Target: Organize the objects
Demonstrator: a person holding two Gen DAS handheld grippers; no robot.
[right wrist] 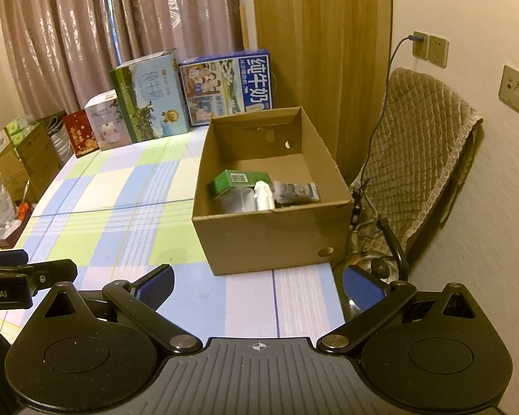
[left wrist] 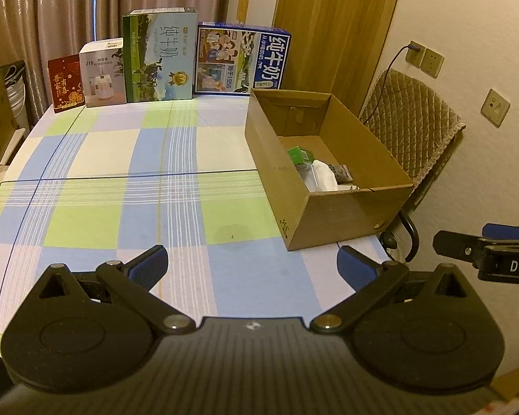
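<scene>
A: Checked tabletop (left wrist: 97, 207), plaid cloth in blue, green and white. Open cardboard box (right wrist: 270, 231) sitting near the right edge.

B: Inside the box, at the near end: green carton (right wrist: 237, 180), white crumpled packet (right wrist: 264, 195), dark grey sachet (right wrist: 296, 192), plus some clear plastic thing under the white one, too blurry to name. All bunched together, touching.

A: Left claw (left wrist: 252, 266) spread wide, blue pads (left wrist: 150, 266) well apart, holding nothing, hovering over bare cloth just short of the box.

B: Same for the right claw (right wrist: 259, 287), wide open and empty, aimed at the near wall of the box. Also visible at the edge of the left wrist view.

A: Along the far edge, standing in a row: red gift box (left wrist: 65, 83), white humidifier box (left wrist: 102, 74), green milk carton case (left wrist: 161, 55), blue milk case (left wrist: 242, 60). Behind those, curtains (left wrist: 52, 7).

B: Quilted chair (right wrist: 415, 152) beside the tabletop, right by the box.
</scene>
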